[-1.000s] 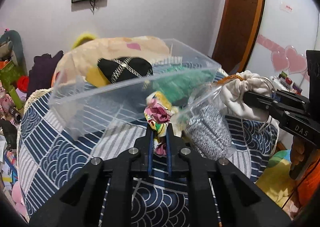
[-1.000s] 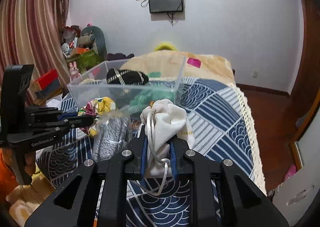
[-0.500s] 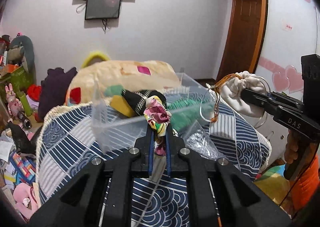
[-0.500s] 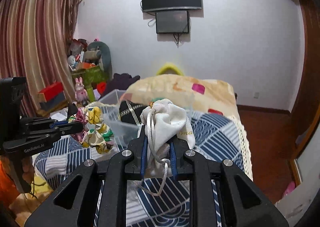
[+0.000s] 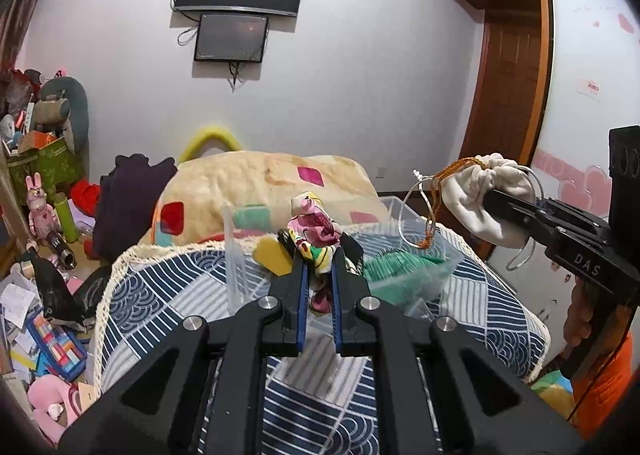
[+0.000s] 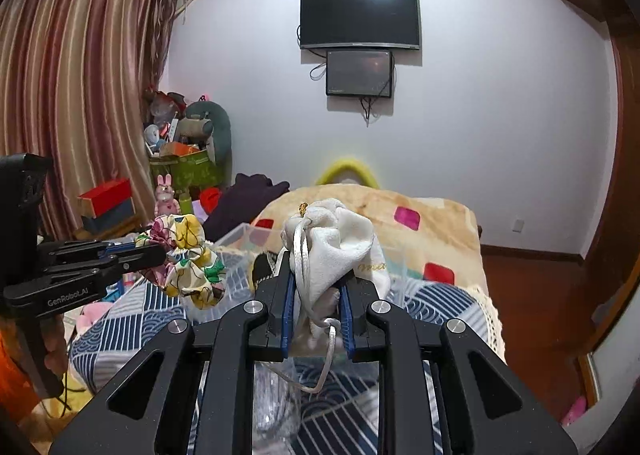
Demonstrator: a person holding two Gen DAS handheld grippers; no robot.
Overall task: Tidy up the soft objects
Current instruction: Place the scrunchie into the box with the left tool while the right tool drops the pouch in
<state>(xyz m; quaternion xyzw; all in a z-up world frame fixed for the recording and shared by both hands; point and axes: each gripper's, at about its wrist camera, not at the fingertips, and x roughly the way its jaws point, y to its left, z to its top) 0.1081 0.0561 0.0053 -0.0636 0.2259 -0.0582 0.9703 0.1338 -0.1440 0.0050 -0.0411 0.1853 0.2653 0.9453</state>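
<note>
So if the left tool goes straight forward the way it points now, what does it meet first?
Probably the clear plastic bin on the bed. The left tool, shut on the floral scrunchie, points at the bin's contents, a black item and green cloth. Depth is unclear; it may pass above the rim.

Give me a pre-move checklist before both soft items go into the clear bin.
1. Left gripper shut on the floral scrunchie: ok.
2. Right gripper shut on the white drawstring pouch: ok.
3. Clear bin open on top, no lid visible: ok.
4. Free room inside, beside the green item and black item: cannot tell.
5. Pouch cords dangle loose and could catch the bin wall: not ok.
6. Both items held above the bin rim: ok.
</note>
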